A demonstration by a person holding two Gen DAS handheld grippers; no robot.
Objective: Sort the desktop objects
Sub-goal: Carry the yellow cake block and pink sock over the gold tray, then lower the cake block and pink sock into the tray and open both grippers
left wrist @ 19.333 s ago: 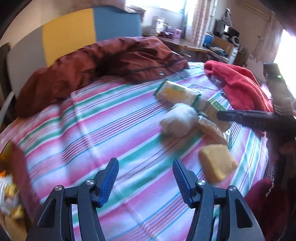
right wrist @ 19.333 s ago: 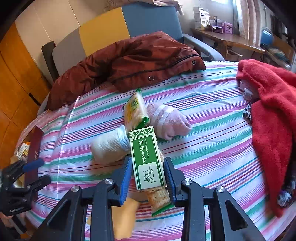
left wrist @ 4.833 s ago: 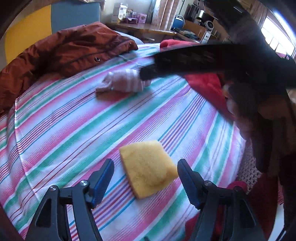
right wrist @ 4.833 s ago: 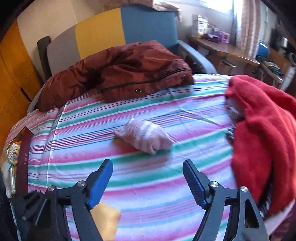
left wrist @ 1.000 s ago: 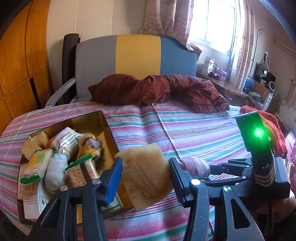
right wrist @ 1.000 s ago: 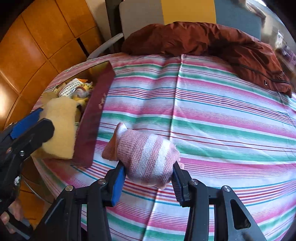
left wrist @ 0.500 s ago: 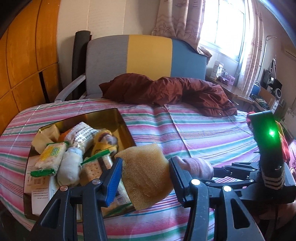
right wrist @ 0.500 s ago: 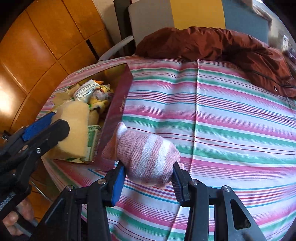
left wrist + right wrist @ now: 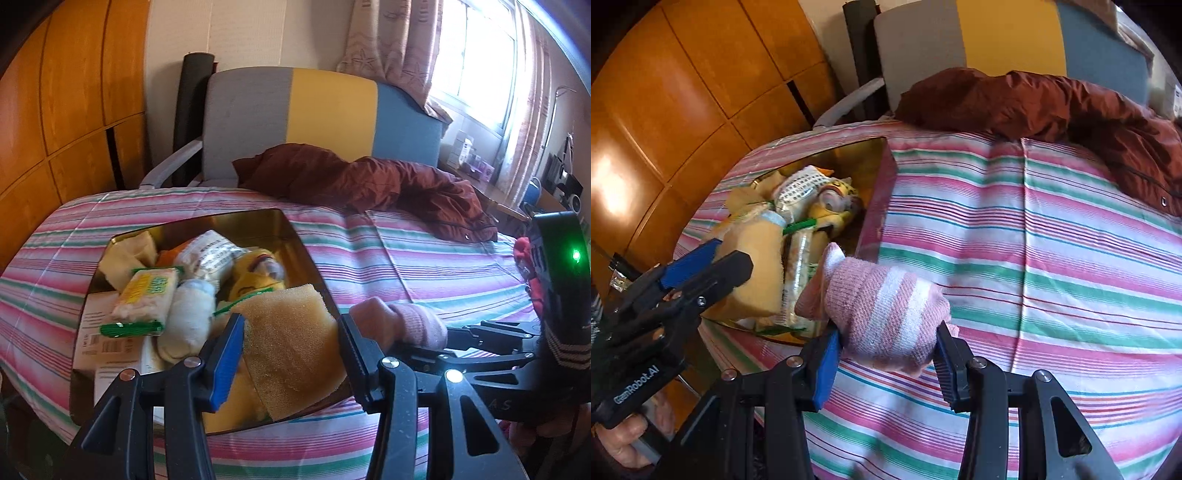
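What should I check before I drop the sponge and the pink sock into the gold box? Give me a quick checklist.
1. Left gripper holds the yellow sponge: ok, clamped between both fingers.
2. Right gripper holds the pink striped sock: ok.
3. Sponge over the gold box: ok, it hangs above the near end.
4. Sock over the box: not ok, in the right wrist view only its tip reaches past the near corner; the rest hangs above the striped cloth.
5. Room inside: cannot tell, snack packets and a white sock already pile up.
6. Grippers apart: ok, though close.
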